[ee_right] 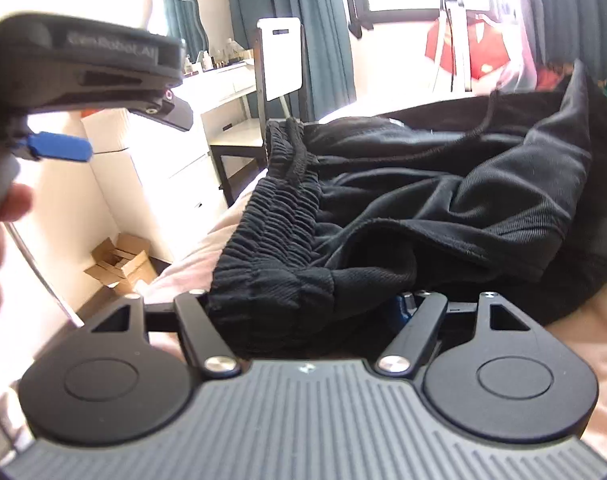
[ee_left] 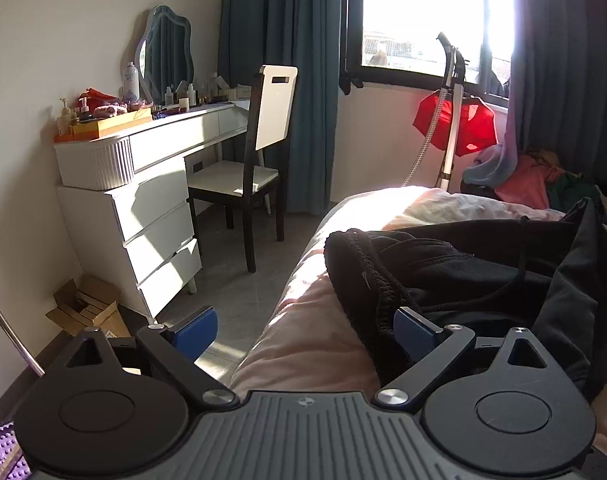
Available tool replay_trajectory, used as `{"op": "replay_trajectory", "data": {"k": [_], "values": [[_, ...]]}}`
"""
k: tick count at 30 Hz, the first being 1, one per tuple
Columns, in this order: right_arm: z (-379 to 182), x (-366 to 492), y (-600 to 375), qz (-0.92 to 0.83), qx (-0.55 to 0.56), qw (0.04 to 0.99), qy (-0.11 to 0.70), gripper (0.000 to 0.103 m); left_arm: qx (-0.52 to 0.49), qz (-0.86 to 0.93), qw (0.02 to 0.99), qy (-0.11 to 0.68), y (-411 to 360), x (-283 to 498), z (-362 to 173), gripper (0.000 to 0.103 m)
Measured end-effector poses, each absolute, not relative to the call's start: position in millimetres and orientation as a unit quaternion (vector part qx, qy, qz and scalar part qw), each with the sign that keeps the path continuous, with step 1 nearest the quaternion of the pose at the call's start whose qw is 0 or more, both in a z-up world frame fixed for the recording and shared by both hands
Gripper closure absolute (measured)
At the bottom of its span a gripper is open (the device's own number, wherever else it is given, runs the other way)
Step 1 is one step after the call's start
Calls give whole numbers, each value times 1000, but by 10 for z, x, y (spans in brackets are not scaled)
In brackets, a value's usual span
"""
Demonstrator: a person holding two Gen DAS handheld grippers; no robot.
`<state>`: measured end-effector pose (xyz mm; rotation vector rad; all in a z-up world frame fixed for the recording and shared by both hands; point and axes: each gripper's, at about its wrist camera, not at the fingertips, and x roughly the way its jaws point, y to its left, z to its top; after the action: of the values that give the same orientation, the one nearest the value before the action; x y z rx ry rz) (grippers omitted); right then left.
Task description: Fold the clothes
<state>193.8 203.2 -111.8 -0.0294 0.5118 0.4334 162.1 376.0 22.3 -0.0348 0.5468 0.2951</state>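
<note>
The black garment [ee_left: 463, 272] is being shown as a crumpled heap on the pink-sheeted bed [ee_left: 315, 344], close to the bed's left edge, with no neat fold yet made in it. Its ribbed elastic waistband [ee_right: 279, 216] is lying nearest that edge, a drawstring [ee_left: 521, 248] is trailing across the dark cloth, and a looser flap is standing up toward the bed's far side. The folding is judged to be only beginning: the piece is being gathered by its waistband, and flattening, squaring and every fold are being left to do.

The left gripper [ee_left: 303, 334] is being held wide open over the bed's left edge. Only its right pad [ee_left: 417, 334] is touching the hem of the waistband, while its left pad [ee_left: 195, 334] is hanging clear above the floor, so nothing is being gripped by it.

The right gripper [ee_right: 307, 308] is being pressed into the bunched waistband, which is filling the gap between its fingers. Whether the jaws are being closed on the cloth cannot be told, since the fingertips are being hidden by the fabric.

Other clothes [ee_left: 523, 180] are being left in a pile beyond the bed's far corner, apparently awaiting folding.
</note>
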Motion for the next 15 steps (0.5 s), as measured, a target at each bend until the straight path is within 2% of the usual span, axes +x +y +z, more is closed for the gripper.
{"op": "replay_trajectory", "data": {"k": [1, 4, 15], "values": [[-1146, 1892, 2099, 215, -36, 947, 235, 17, -9, 151, 953, 263, 3747, 1508, 277, 7], [-1278, 1945, 2160, 199, -69, 957, 198, 17, 5, 166, 955, 245, 3726, 1220, 400, 4], [-1310, 1869, 2059, 170, 25, 976, 132, 17, -62, 184, 956, 221, 3819, 806, 531, 4]]}}
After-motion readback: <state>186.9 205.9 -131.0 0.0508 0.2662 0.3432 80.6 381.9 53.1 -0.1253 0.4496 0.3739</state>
